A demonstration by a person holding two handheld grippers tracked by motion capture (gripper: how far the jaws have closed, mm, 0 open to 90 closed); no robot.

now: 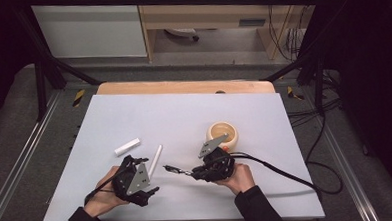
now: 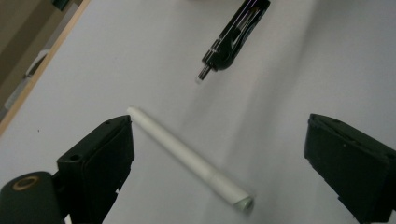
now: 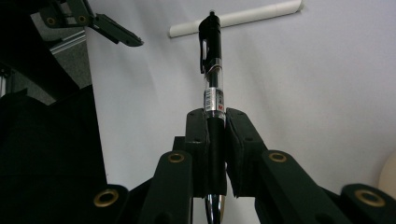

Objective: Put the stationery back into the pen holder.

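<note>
Pen (image 3: 212, 70) grip is the weak point: the right gripper (image 3: 215, 135) has its jaws closed on the black click pen partway along the barrel, with most of the clip end sticking out past them toward the left, held above the worktop (image 1: 184, 116) near its front edge. With so much length unsupported, I judge the pen could pivot or slide in the pads if its end bumps anything. The left gripper (image 2: 219, 154) has its jaws spread wide and holds nothing; it hovers over the white pen (image 2: 187, 156), which lies diagonally on the worktop between the jaws, closer to one jaw than the other. If the jaws close from this offset, the nearer one may push the round barrel and roll it away instead of pinching it. A white cap-like piece (image 1: 127, 146) lies apart, toward the left edge, and a cream round holder (image 1: 223, 133) stands just behind the right gripper, close enough to be knocked by a backward swing
</note>
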